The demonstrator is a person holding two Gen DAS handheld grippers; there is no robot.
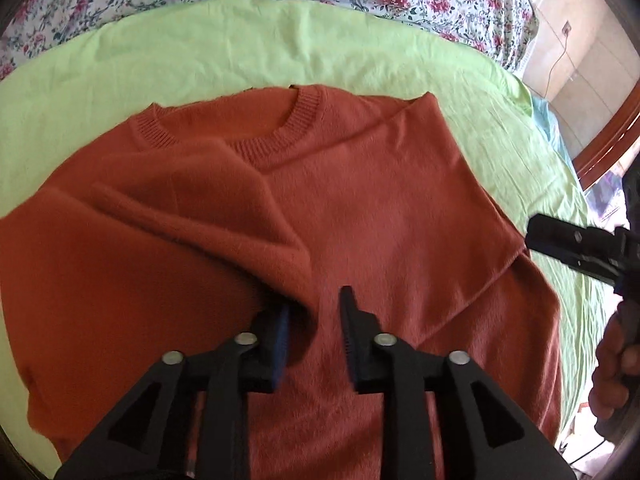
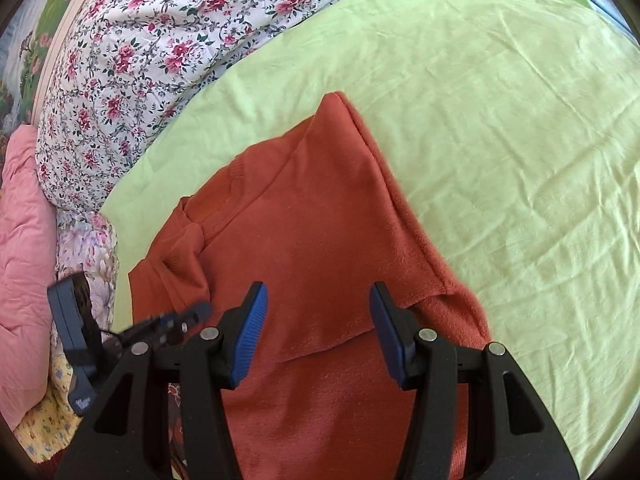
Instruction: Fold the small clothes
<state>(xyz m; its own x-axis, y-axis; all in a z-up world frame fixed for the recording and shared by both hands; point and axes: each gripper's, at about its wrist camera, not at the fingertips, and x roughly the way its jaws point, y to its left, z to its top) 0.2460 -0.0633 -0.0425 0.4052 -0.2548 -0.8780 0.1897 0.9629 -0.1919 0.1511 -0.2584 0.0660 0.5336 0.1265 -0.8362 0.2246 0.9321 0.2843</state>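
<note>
Sweater lies half-folded under both parted claws.

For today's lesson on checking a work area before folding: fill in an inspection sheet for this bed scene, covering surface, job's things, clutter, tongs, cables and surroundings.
Surface: green sheet over the bed, lightly creased.
Job's things: orange sweater lying flat, collar away from the cameras, both sleeves folded in over the body.
Clutter: nothing seen on the sheet.
Tongs: left tongs open above the folded sleeve, nothing pressed between them; right tongs open, empty, above the sweater's right side.
Cables: a thin cord hanging down the far wall.
Surroundings: floral bedding, pink quilt, wooden bed frame.
</note>
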